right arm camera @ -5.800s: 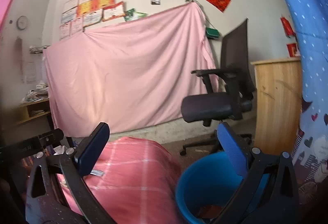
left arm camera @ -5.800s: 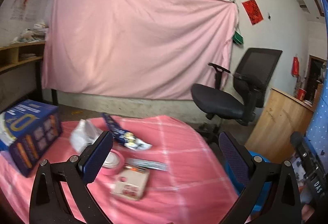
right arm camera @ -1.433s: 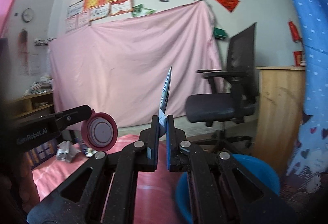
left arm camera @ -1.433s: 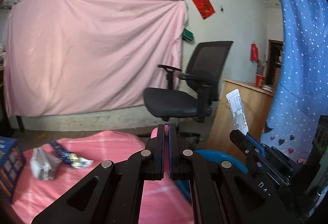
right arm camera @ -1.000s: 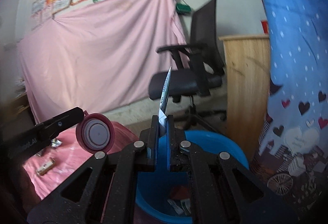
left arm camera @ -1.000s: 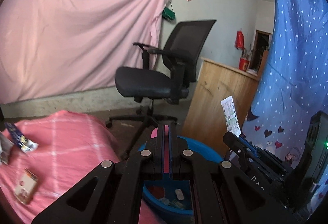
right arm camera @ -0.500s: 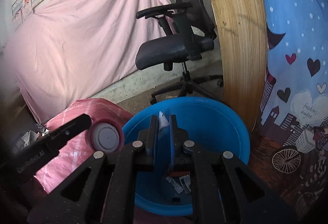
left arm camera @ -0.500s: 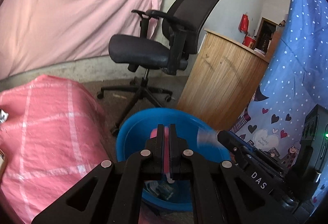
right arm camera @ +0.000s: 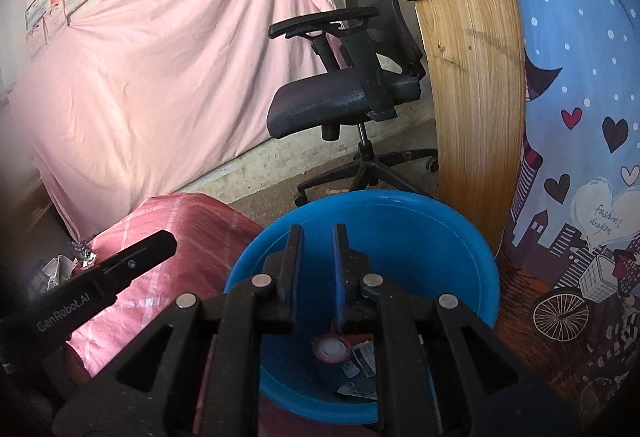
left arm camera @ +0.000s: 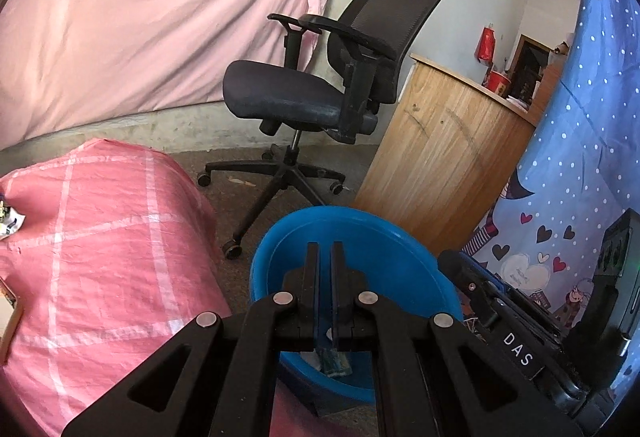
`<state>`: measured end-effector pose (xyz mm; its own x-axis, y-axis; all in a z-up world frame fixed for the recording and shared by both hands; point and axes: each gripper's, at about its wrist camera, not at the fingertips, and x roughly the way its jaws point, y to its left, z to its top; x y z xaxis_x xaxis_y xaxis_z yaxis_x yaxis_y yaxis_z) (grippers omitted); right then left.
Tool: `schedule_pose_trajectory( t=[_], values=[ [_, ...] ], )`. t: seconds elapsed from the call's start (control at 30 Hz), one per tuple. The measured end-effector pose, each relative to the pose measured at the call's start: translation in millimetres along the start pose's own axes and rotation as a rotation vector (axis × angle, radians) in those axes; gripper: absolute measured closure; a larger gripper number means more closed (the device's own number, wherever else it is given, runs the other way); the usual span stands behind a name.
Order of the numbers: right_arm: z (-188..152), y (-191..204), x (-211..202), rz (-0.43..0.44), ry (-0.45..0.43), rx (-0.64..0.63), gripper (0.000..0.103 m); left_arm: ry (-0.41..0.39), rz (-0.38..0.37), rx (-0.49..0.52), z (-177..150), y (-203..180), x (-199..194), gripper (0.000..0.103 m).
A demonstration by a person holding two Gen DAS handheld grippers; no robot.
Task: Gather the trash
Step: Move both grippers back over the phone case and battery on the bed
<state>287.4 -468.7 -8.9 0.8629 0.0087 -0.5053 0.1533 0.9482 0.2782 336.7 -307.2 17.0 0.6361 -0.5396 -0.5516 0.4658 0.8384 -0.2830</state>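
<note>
The pink tape roll (right arm camera: 331, 349) is lying flat on the bottom of the blue basin (right arm camera: 432, 237), below the tips of the right gripper (right arm camera: 316, 237) and clear of them, with paper scraps (right arm camera: 362, 357) lying just beside it on the basin floor. The right gripper's jaws are standing a narrow gap apart, having just been opening, with nothing between them. The left gripper (left arm camera: 324, 253) is hanging over the same basin (left arm camera: 360, 225) with its jaws all but closed, only a thin slit showing between the pads; nothing is visibly held there. Below its tips a crumpled greenish wrapper (left arm camera: 336, 363) is lying inside the basin. The basin's rim is sitting just beside the hanging edge of the pink checked cloth (left arm camera: 100, 237) on one side and near a wooden counter (left arm camera: 440, 165) and a blue dotted curtain (left arm camera: 580, 157) on the other. Beyond the basin a strip of bare floor is running to the black office chair (left arm camera: 320, 77), whose wheeled base is standing near the far rim. More wrappers (right arm camera: 64, 261) are lying on the cloth, well apart from the basin.
</note>
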Motion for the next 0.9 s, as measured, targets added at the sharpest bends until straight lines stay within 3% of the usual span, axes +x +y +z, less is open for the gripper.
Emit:
schedule_pose_trajectory(
  t=[0.37,0.57,0.6,0.67,0.73,0.87,0.9],
  values=[
    [4,19,-10,0.028,-0.085,-0.044,0.070,-0.061,0.049,-0.013,10,20,-37,0.101],
    [6,39,-15,0.047,-0.130,-0.081,0.058,-0.110,0.110,-0.004,13,38,-64,0.100],
    [6,44,-16,0.052,-0.141,-0.087,0.050,-0.122,0.125,-0.003,13,42,-70,0.097],
    [6,50,-19,0.070,-0.158,-0.093,0.039,-0.149,0.155,-0.010,10,53,-83,0.080],
    [7,54,-21,0.093,-0.172,-0.087,0.027,-0.190,0.175,-0.034,7,64,-96,0.056],
    [8,67,-26,0.111,-0.212,-0.110,0.014,-0.248,0.255,-0.060,0,87,-123,0.042],
    [8,72,-28,0.122,-0.222,-0.120,0.007,-0.255,0.276,-0.063,-2,92,-127,0.032]
  ],
)
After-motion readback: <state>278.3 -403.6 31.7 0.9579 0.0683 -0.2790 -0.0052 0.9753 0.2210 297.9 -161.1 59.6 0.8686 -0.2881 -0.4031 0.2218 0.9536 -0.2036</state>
